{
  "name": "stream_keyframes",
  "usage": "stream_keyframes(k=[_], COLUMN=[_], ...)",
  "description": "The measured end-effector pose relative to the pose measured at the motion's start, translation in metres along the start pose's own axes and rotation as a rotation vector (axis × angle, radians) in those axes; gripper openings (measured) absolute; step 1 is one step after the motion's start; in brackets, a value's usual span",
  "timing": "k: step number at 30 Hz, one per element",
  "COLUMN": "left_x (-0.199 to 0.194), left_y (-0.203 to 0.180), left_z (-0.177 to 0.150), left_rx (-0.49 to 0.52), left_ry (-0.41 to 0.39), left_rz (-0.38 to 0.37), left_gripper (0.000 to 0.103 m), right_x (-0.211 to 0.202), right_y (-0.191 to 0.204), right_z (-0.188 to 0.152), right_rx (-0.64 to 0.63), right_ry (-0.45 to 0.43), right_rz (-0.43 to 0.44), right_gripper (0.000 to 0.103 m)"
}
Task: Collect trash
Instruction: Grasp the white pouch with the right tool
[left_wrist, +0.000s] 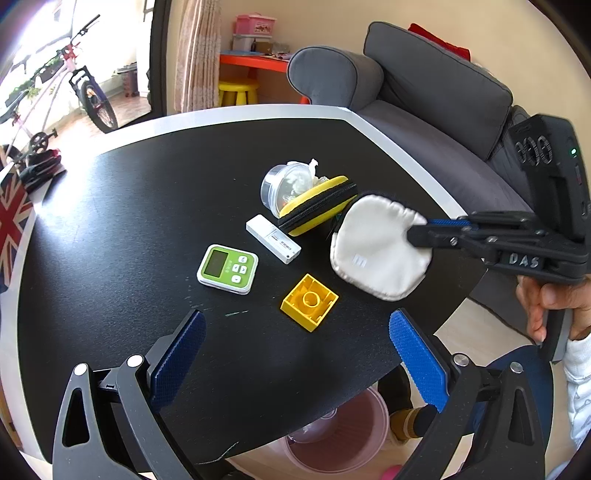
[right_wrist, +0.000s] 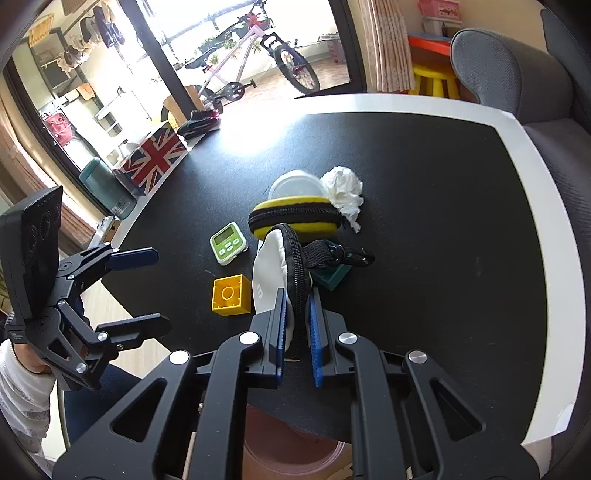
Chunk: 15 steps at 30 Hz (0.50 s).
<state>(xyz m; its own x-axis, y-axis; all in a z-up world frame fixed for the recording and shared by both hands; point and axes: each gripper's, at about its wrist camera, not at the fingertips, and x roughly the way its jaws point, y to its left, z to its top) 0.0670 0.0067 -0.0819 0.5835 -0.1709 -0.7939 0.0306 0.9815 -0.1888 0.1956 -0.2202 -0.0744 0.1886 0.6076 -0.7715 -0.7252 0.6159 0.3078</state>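
My right gripper (right_wrist: 297, 310) is shut on a white round zip pouch (right_wrist: 269, 275) and holds it on edge just above the black table (right_wrist: 424, 184). The pouch also shows in the left wrist view (left_wrist: 376, 247), pinched by the right gripper (left_wrist: 417, 232). My left gripper (left_wrist: 295, 332) is open and empty over the table's near edge. A crumpled white tissue (right_wrist: 341, 192) lies beside a clear lidded cup (right_wrist: 295, 186) behind a yellow zip case (right_wrist: 295, 218). A pink bin (left_wrist: 340, 432) stands on the floor under the table edge.
On the table lie a green timer (left_wrist: 228, 269), a white USB stick (left_wrist: 273, 239), a yellow toy block (left_wrist: 309, 302) and a dark green block (right_wrist: 332, 277). A grey sofa (left_wrist: 443, 96) stands to the right. A Union Jack box (right_wrist: 151, 155) sits at the left.
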Motion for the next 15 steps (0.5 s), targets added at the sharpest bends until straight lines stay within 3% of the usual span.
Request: stream_keyframes(k=[15], left_x=[0.028], left_y=[-0.015], left_z=[0.005], left_rx=[0.044], left_ry=[0.037], left_rz=[0.02], left_gripper=[0.096], right_x=[-0.025], right_y=[-0.021], right_z=[0.005], right_rx=[0.033], right_ry=[-0.045], right_rz=[-0.088], right_gripper=[0.011])
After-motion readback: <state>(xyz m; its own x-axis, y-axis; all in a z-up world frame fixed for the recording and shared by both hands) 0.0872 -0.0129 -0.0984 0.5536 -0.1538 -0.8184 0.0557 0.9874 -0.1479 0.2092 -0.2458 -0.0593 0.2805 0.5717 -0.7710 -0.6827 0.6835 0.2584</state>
